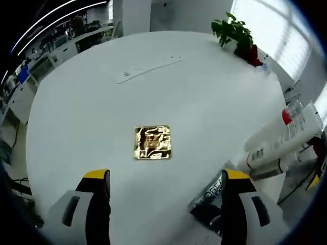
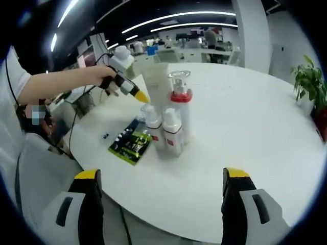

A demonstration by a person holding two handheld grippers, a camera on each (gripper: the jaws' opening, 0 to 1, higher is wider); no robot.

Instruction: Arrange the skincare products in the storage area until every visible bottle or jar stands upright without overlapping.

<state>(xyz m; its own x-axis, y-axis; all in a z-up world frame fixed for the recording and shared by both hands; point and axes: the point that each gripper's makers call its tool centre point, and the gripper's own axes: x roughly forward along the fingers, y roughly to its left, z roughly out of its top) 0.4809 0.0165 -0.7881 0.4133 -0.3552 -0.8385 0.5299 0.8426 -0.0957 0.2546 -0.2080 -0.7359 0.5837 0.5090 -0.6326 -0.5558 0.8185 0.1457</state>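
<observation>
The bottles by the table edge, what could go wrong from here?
1. The white bottles stand packed together near the table edge; a nudge from the left gripper, close above them, may topple several.
2. The tall red-collared bottle looks likeliest to tip.
3. The dark packet lies flat beside them and could slide off the rim.

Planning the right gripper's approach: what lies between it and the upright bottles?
In the right gripper view, only bare white table separates the open right gripper from the upright bottles.
</observation>
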